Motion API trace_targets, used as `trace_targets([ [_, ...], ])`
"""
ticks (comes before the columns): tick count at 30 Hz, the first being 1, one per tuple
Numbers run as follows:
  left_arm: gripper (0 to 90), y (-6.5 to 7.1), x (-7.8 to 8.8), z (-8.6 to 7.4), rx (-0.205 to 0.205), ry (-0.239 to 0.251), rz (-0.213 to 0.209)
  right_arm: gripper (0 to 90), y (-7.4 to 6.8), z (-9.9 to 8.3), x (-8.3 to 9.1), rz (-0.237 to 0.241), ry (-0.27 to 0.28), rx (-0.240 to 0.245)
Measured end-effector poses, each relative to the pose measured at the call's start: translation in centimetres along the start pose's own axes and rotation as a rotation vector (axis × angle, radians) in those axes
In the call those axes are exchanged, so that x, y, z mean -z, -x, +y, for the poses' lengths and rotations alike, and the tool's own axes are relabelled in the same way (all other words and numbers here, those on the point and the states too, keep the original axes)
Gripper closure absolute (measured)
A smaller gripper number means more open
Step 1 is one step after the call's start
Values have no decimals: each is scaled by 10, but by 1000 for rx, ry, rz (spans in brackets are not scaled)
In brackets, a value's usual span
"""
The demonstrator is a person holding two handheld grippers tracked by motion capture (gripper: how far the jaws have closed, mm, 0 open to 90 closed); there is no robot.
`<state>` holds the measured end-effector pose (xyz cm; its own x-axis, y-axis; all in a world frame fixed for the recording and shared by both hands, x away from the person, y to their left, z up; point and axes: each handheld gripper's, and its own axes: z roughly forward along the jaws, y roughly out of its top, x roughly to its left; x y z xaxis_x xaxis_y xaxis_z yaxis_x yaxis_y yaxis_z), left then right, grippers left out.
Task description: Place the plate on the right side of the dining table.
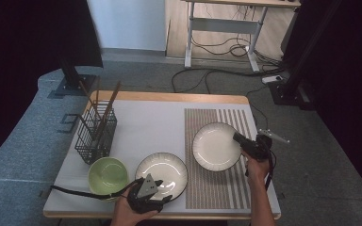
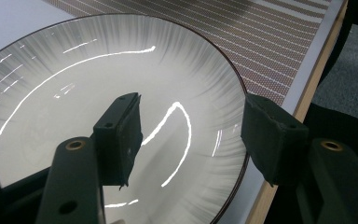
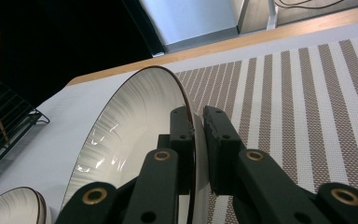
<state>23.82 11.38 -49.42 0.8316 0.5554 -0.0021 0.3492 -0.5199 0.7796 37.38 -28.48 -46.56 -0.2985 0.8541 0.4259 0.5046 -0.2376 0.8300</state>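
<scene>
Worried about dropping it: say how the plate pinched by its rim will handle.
The plate on the mat looks glazed, given the glossy streaks, so probably slippery. The right claw grips only its thin rim, so it may sag or pivot. Seemingly ceramic: stiff, likely fragile.

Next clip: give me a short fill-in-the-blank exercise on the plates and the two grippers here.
1. The right gripper is shut on the rim of the plate that lies over the ____ placemat.
2. The left gripper stands ____ astride the rim of the other plate.
3. The bowl beside that plate is ____ in colour.
4. The wire basket holds ____.

Missing words: striped; open; green; chopsticks
</scene>
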Motion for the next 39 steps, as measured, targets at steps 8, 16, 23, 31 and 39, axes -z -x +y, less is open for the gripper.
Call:
trace_targets([
  [8, 381, 0, -1, 0, 1, -1, -3, 830, 5, -2, 0, -13, -6, -4],
  [16, 381, 0, 0, 0, 1, -1, -4, 831, 8, -3, -1, -27, -13, -5],
  [23, 381, 0, 0, 0, 2, -1, -5, 830, 13, -6, -1, -50, -23, -9],
  [31, 381, 1, -1, -1, 4, -2, -7, 830, 15, -7, -5, -59, -35, -10],
  [39, 382, 1, -2, -1, 4, -3, -9, 830, 15, -9, -10, -68, -50, -2],
])
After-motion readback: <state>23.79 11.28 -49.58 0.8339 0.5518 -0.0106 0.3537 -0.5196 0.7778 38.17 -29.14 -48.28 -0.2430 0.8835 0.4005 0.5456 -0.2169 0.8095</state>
